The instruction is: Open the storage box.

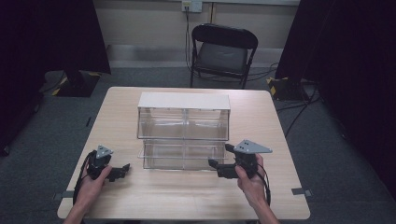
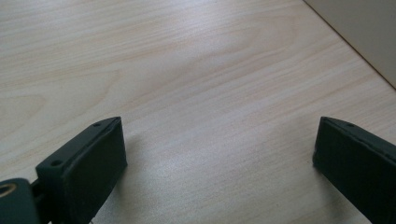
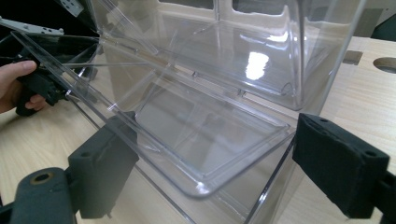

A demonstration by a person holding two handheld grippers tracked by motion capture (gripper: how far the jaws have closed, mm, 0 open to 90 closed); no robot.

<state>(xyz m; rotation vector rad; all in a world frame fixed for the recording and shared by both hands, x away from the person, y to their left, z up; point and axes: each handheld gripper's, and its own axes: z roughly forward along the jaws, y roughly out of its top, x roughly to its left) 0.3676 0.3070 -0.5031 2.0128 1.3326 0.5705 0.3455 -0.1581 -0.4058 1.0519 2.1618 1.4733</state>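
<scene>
A clear plastic case (image 1: 183, 122) with a white top stands in the middle of the wooden table (image 1: 154, 196). Its clear front door (image 1: 182, 156) is swung down and out towards me. My right gripper (image 1: 219, 156) is open at the door's right end. In the right gripper view the door (image 3: 205, 135) lies between the wide-apart jaws of that gripper (image 3: 217, 140), its edge close to the left jaw. My left gripper (image 1: 120, 171) hovers low over bare table left of the case, open (image 2: 219, 149) with nothing between its jaws. Through the plastic I see the left hand and its gripper (image 3: 37, 86).
A black folding chair (image 1: 223, 51) stands behind the table's far edge. Dark curtains hang at both sides and cables run over the floor at the right. The table edge (image 2: 350, 46) runs close beyond the left gripper. A round hole (image 3: 386, 64) is cut in the tabletop.
</scene>
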